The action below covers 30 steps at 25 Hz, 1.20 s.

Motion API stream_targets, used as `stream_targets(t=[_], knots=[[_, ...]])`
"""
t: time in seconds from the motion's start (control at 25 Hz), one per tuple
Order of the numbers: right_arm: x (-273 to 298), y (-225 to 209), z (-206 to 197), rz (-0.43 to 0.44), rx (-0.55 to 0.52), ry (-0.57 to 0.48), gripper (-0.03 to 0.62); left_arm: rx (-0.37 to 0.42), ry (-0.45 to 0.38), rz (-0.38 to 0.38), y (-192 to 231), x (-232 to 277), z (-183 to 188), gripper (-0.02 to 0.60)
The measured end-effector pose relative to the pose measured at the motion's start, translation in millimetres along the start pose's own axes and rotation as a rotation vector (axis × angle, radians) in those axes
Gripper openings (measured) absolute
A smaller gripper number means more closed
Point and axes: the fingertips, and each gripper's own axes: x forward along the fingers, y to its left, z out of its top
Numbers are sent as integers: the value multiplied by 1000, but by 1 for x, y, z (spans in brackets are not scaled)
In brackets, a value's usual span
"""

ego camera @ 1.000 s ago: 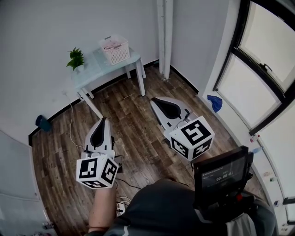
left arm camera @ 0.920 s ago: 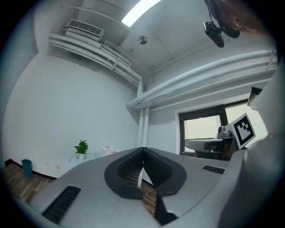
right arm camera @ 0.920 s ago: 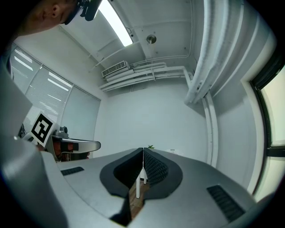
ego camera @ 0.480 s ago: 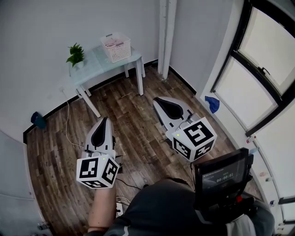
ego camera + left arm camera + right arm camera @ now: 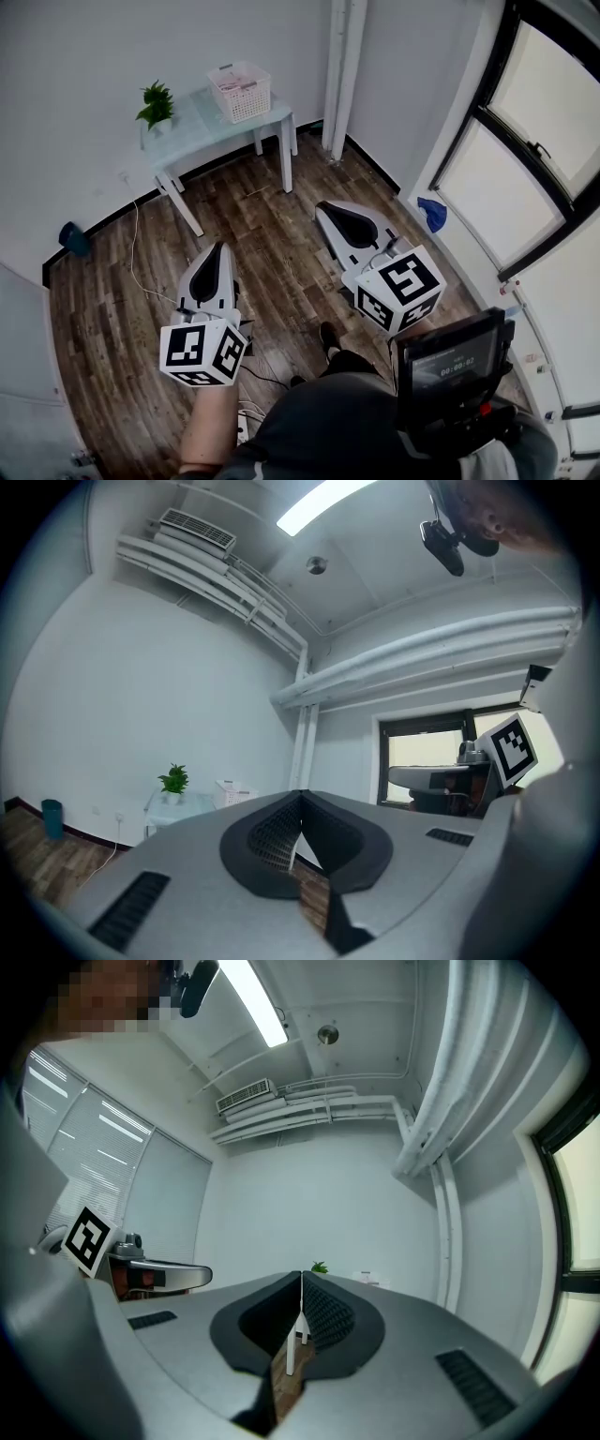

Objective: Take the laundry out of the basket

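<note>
A white laundry basket [image 5: 241, 91] with pale pink laundry inside stands on a small pale table [image 5: 202, 129] against the far wall. It also shows small and far off as the basket [image 5: 234, 792] in the left gripper view. My left gripper [image 5: 217, 261] hangs over the wood floor, well short of the table, its jaws closed together and empty. My right gripper [image 5: 337, 216] is held at the same height to the right, also shut with nothing in it. Both point toward the table.
A potted green plant [image 5: 156, 102] stands on the table's left end. White pipes [image 5: 342, 66] run up the corner by the table. A blue cloth [image 5: 432, 212] lies by the window wall at right, a dark teal bin [image 5: 74, 237] at left. Cables [image 5: 141, 253] trail over the floor.
The view has shifted toward the table, so basket and table sit slightly nearer. Both grippers stay shut and keep their places relative to me. A shoe now shows below.
</note>
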Motion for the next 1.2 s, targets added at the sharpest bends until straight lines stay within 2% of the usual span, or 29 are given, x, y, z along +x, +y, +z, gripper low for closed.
stream_targets(t=[0.24, 0.48, 0.64, 0.96, 1.2], knots=[[33, -4, 13, 14, 14, -8, 17, 10, 15, 27, 23, 15, 16, 9], [77, -50, 6, 48, 31, -36, 17, 46, 10, 56, 37, 71, 18, 9], [91, -64, 7, 63, 28, -53, 17, 52, 0, 62, 39, 91, 19, 9], [143, -134, 9, 108, 49, -73, 17, 78, 9, 82, 44, 180, 28, 9], [144, -145, 11, 97, 32, -83, 17, 89, -9, 60, 41, 192, 30, 9]])
